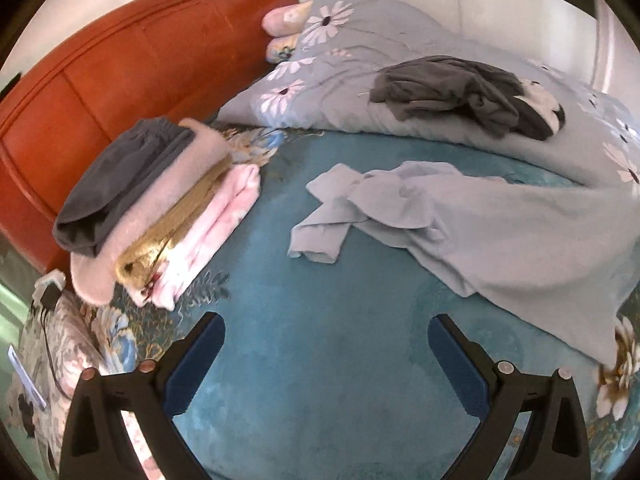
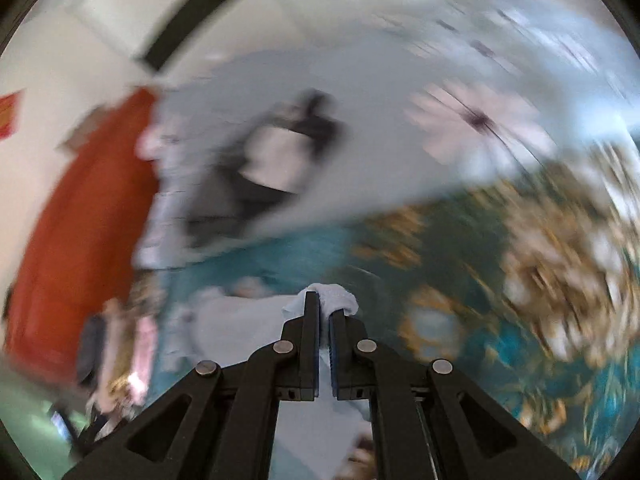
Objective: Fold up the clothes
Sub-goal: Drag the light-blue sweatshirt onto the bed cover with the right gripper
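On a bed (image 1: 320, 360) spread with a teal floral cover, the left gripper (image 1: 326, 344) is hovering with its fingers (image 1: 204, 356) spread wide and empty, apparently waiting to take a second hold. The pale blue garment (image 1: 460, 224) is lying crumpled toward the bed's right edge, one sleeve trailing toward the middle. In the right wrist view, the right gripper (image 2: 324, 312) is pinching a bunched corner of that pale blue cloth (image 2: 336, 298) between fingers pressed together, probably to drag it flat for folding. A stack of folded clothes (image 1: 160, 208) is sitting by the red headboard (image 1: 120, 72), seemingly parked clear of the working space. A dark grey garment (image 1: 452, 88) is waiting on the daisy-print duvet (image 1: 360, 32). The right wrist view is smearing heavily; how much cloth is gripped cannot be told.
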